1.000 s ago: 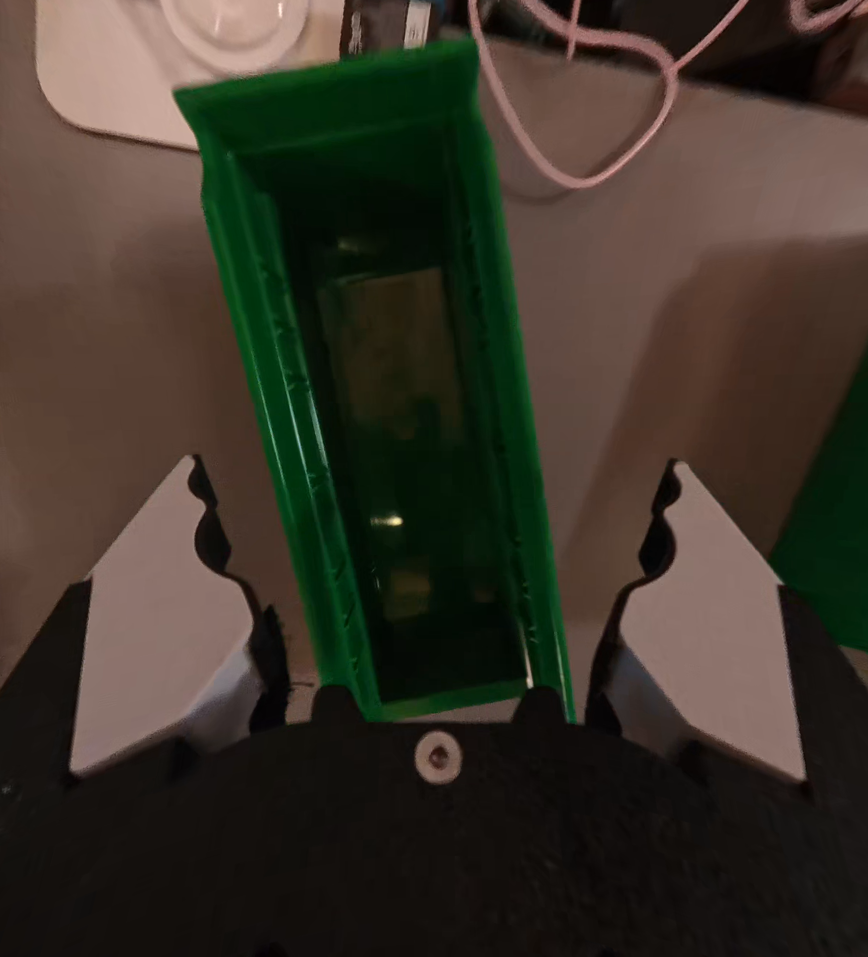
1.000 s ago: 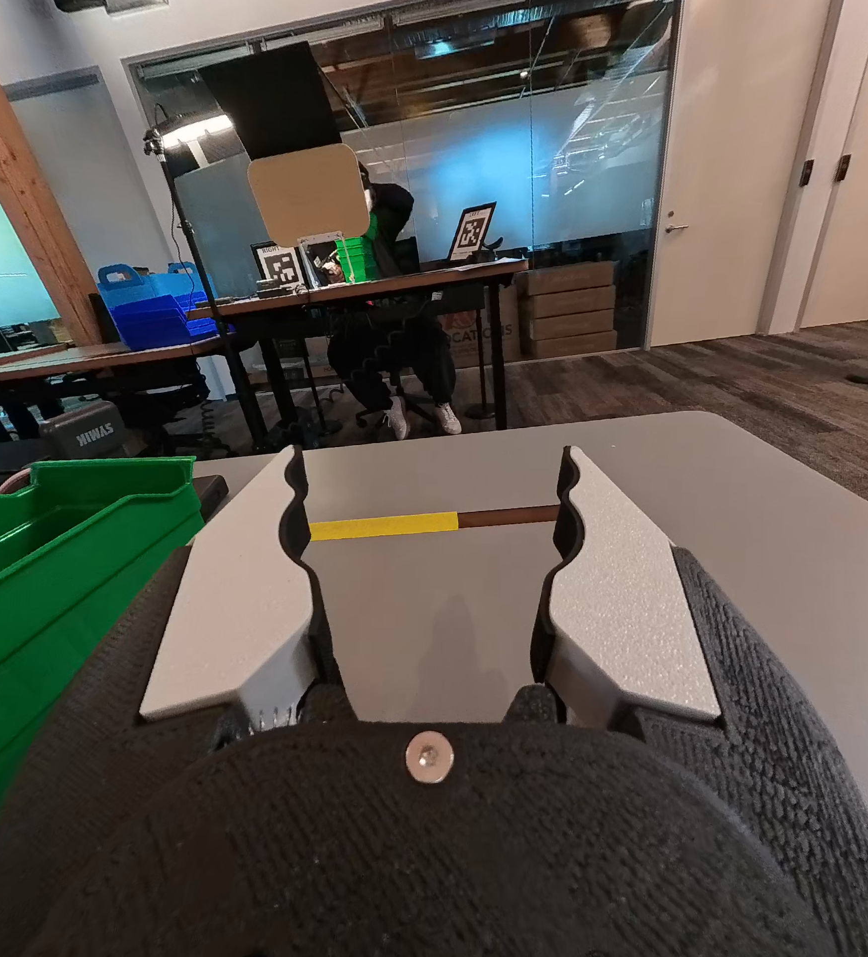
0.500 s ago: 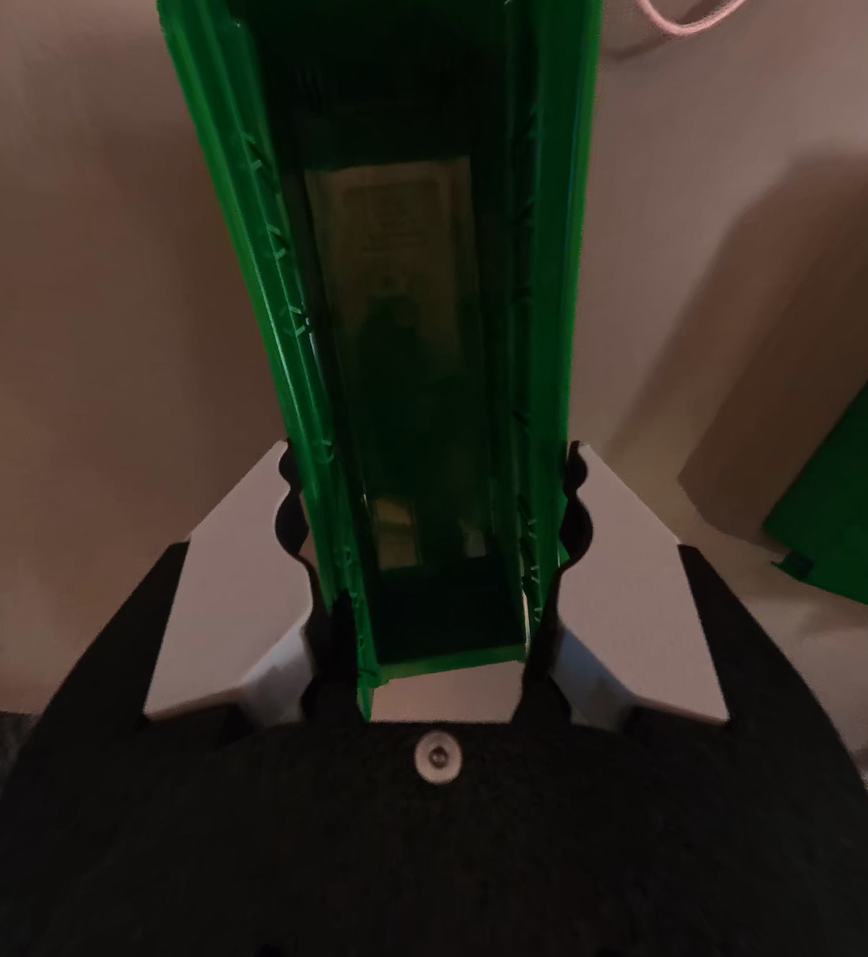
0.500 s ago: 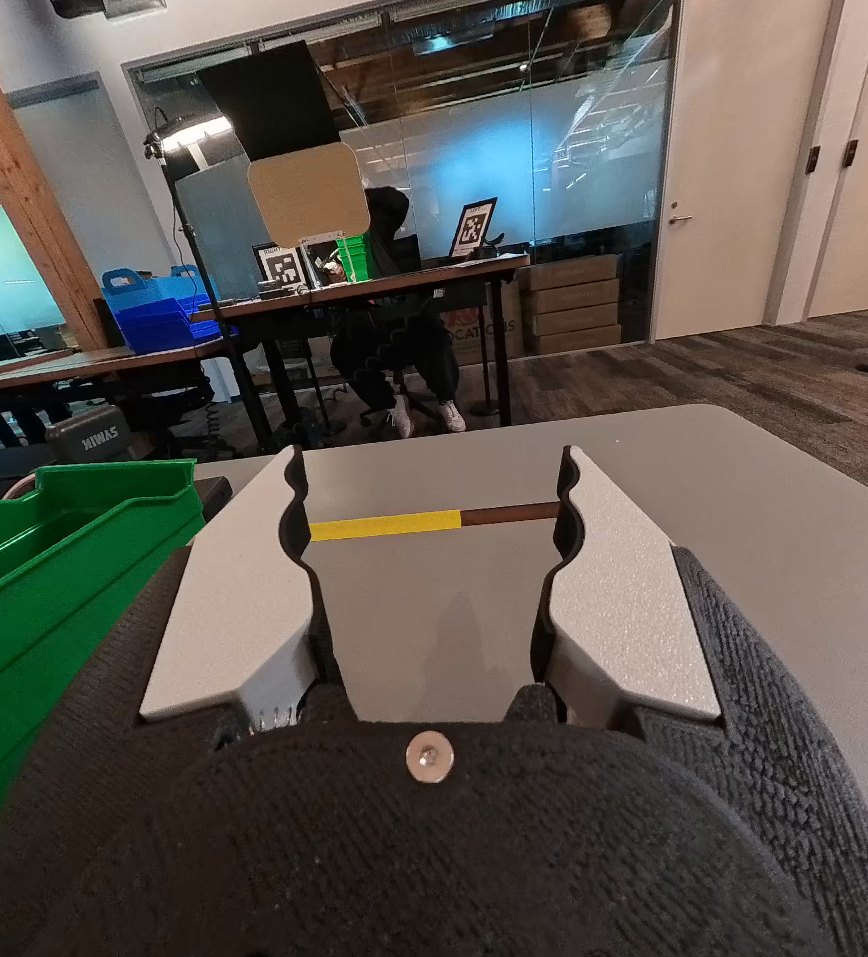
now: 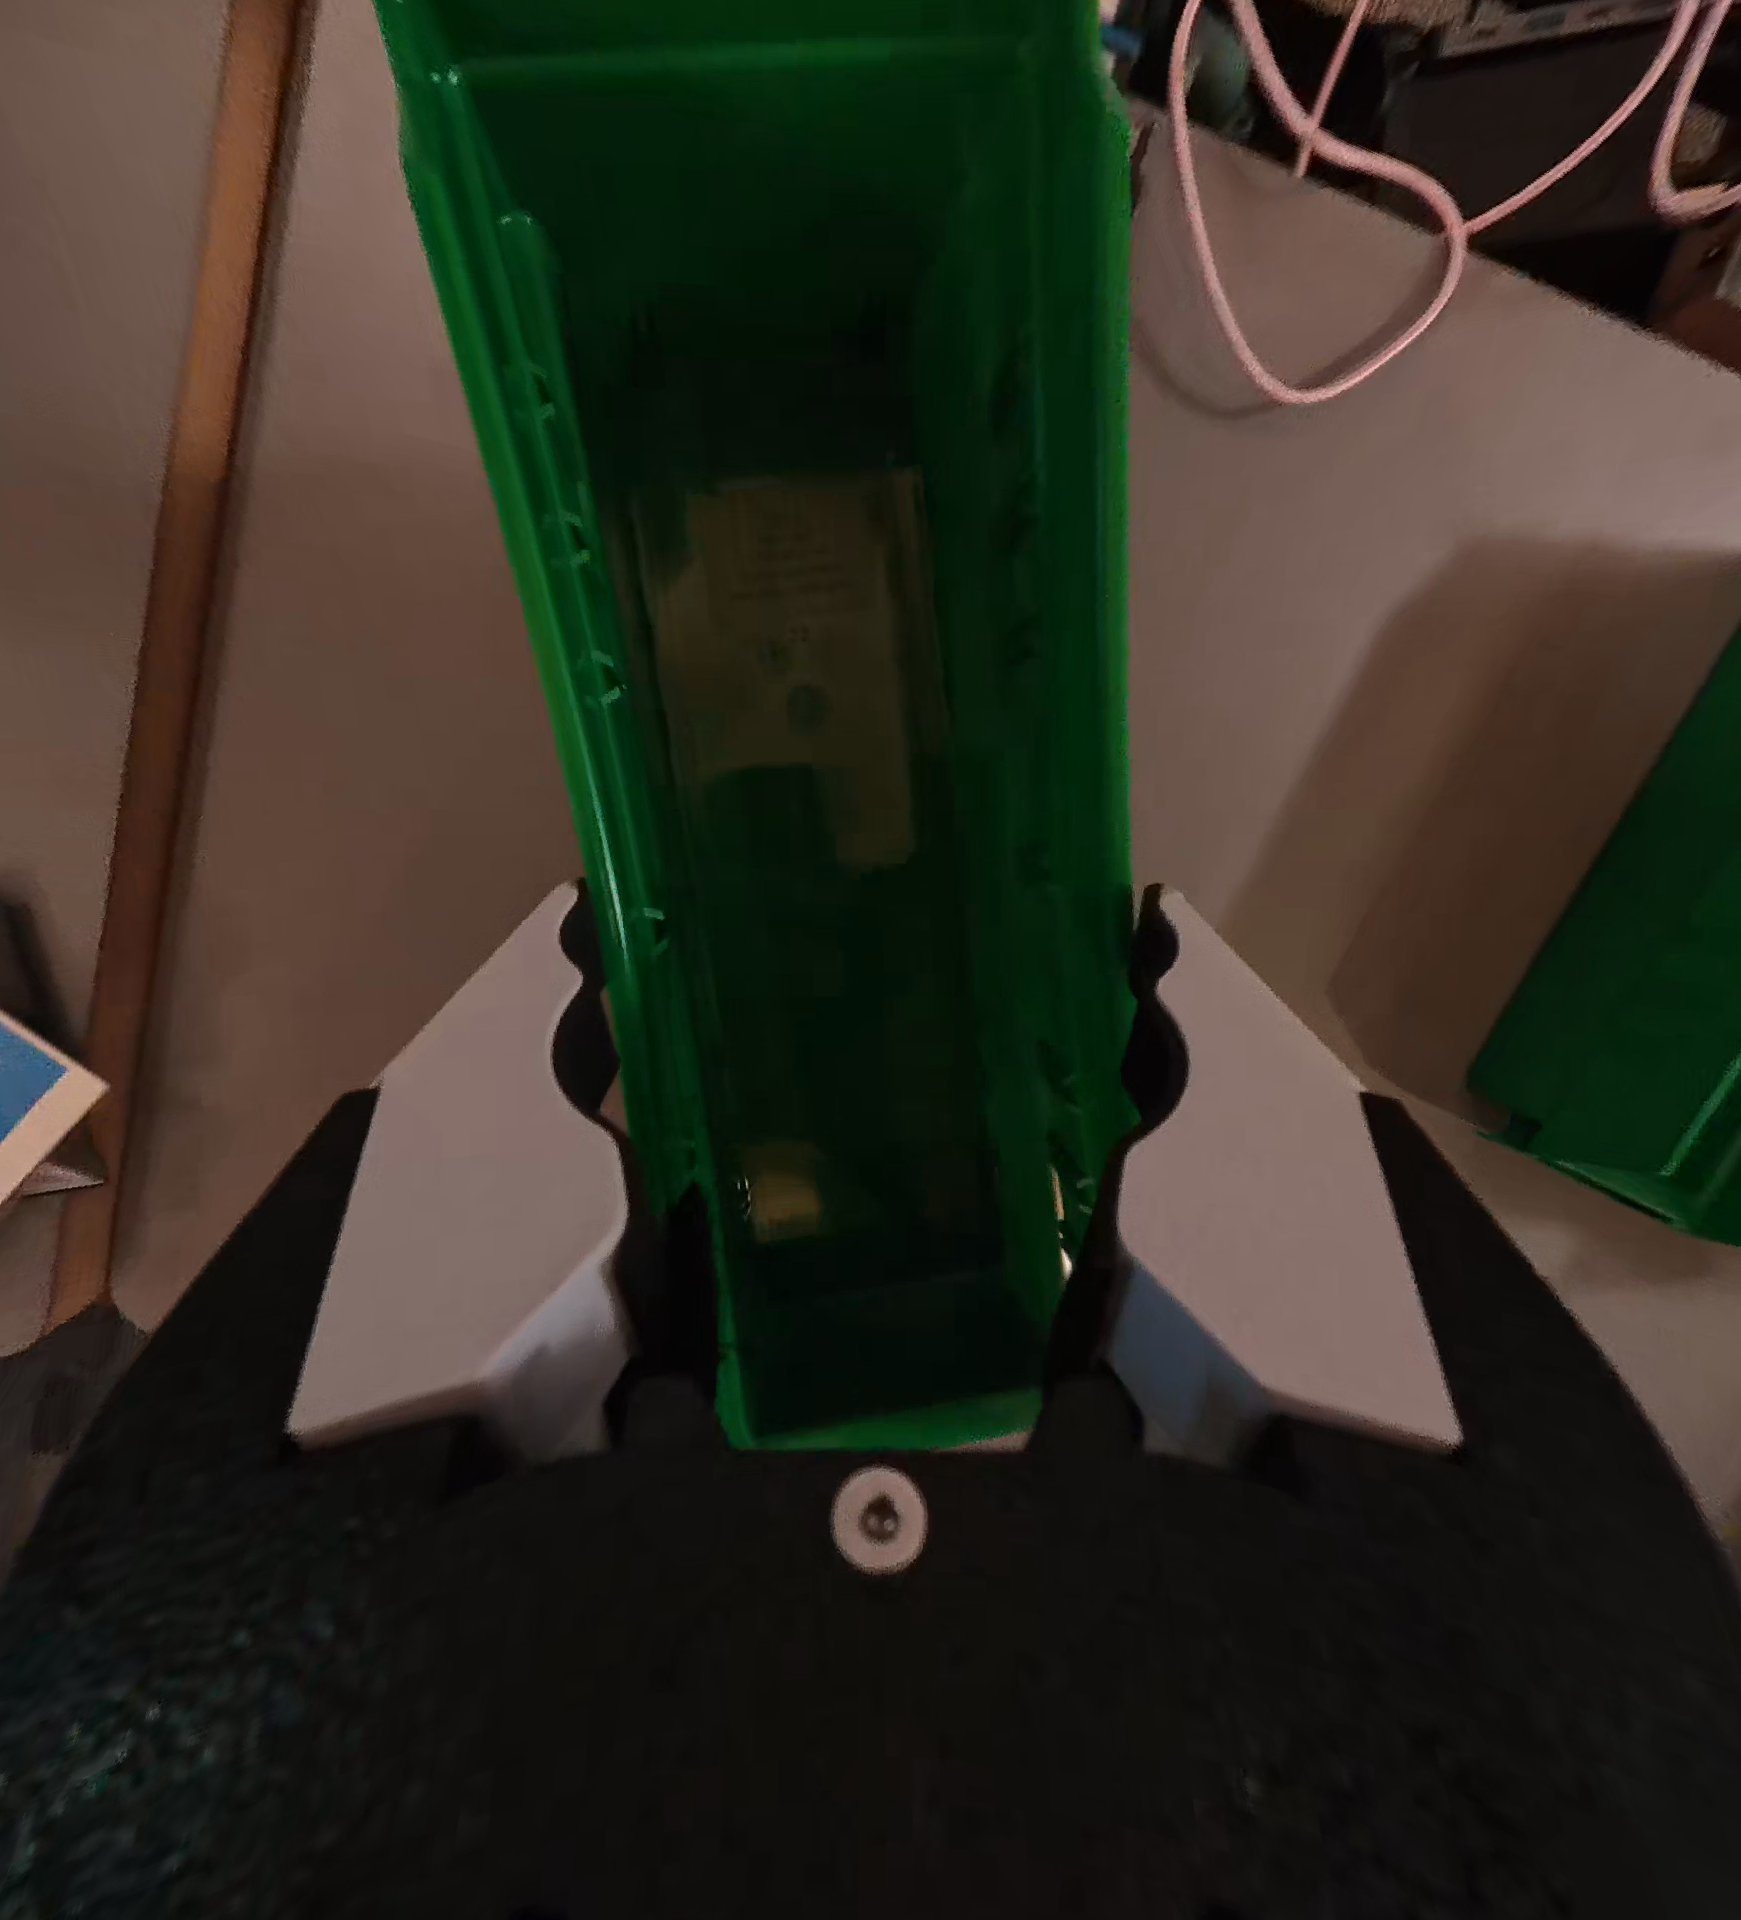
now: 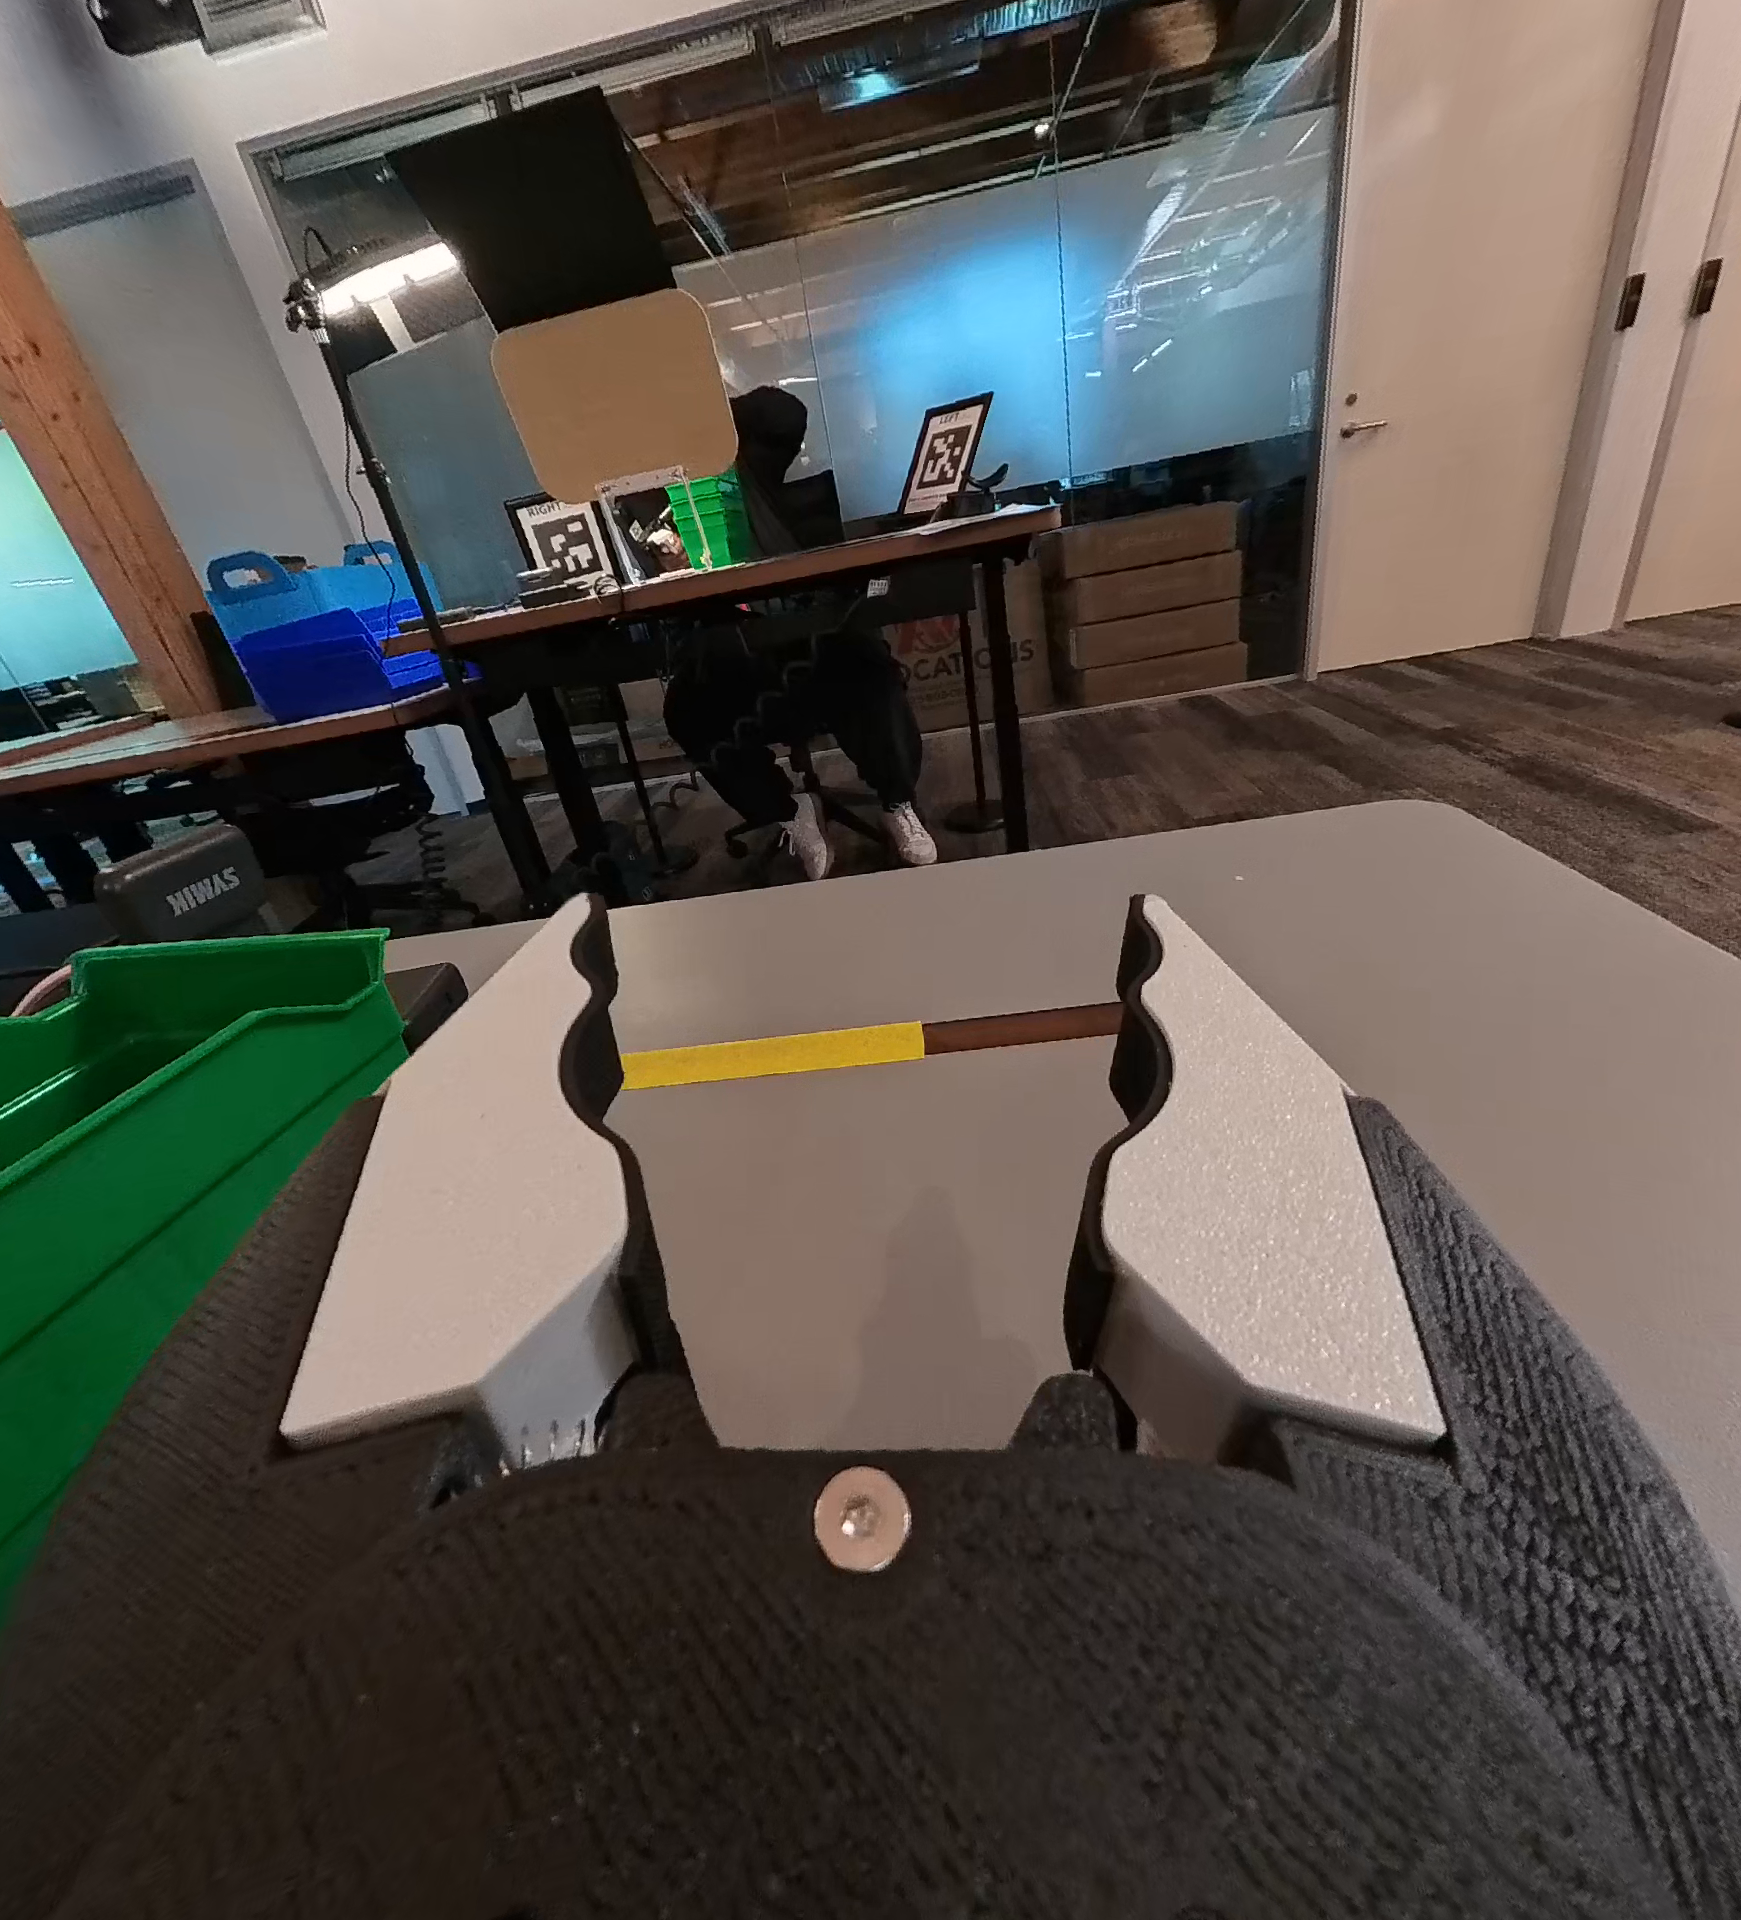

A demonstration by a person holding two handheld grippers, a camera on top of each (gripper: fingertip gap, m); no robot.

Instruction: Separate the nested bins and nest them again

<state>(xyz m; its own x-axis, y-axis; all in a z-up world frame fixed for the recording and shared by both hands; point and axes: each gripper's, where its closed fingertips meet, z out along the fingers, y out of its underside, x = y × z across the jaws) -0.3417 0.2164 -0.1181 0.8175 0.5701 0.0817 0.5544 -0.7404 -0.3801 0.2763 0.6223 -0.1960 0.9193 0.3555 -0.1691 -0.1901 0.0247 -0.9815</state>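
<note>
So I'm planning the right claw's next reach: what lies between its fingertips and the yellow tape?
Only bare grey table, as the right wrist view shows; the right claw is open and empty before the yellow tape.

Narrow bin (image 5: 804, 644): between left gripper (image 5: 871, 914) fingers, over the table (image 5: 1365, 644). Second bin (image 5: 1697, 966): on table, to its right. Cable (image 5: 1365, 260): far table edge.

A glass partition (image 6: 949, 343) spans the far wall, right of a wooden post (image 6: 35, 416); wooden desks (image 6: 741, 582) stand on dark carpet (image 6: 1468, 748).
</note>
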